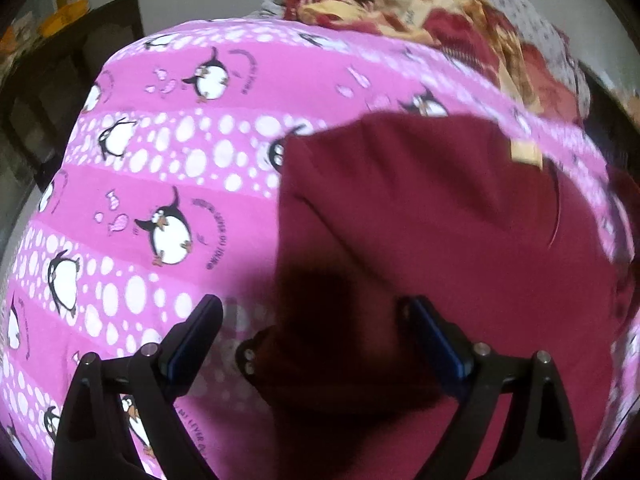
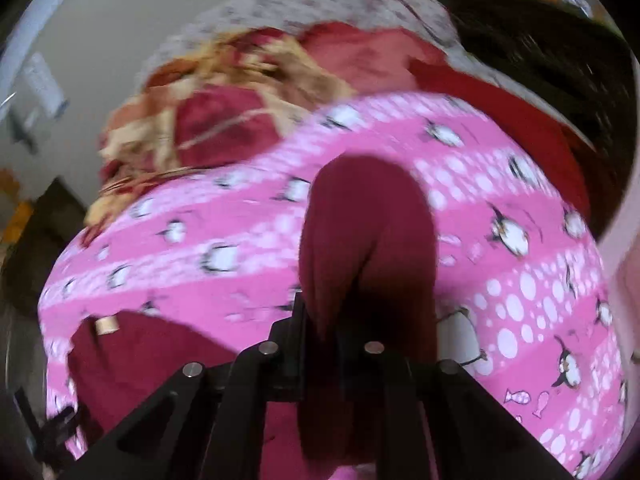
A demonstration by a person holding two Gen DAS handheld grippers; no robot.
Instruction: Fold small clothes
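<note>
**Clerk A:** While the right tongs [image 2: 340, 320] stand clamped on a raised fold of the maroon garment [image 2: 368, 232], enter them as item one: jaws together, cloth pinched between and draped over the tips.

**Clerk B:** Item two, left tongs [image 1: 316, 312]: jaws apart, holding nothing, poised over the garment's near left edge.

**Clerk A:** Location of the garment?

**Clerk B:** Spread on the pink penguin-print sheet [image 1: 160, 184] of the bed; a pale tag [image 1: 526, 152] shows at its far edge. Beyond lies a rumpled red-and-gold blanket [image 1: 400, 4].

**Clerk A:** Risks, as judged?

**Clerk B:** The grip looks shallow, so the fold may slip out if the lift is quick. With the left tongs not pinning anything, the whole garment may drag across the sheet and fold crooked. The sheet itself could be snagged if the open tongs close too low.
</note>
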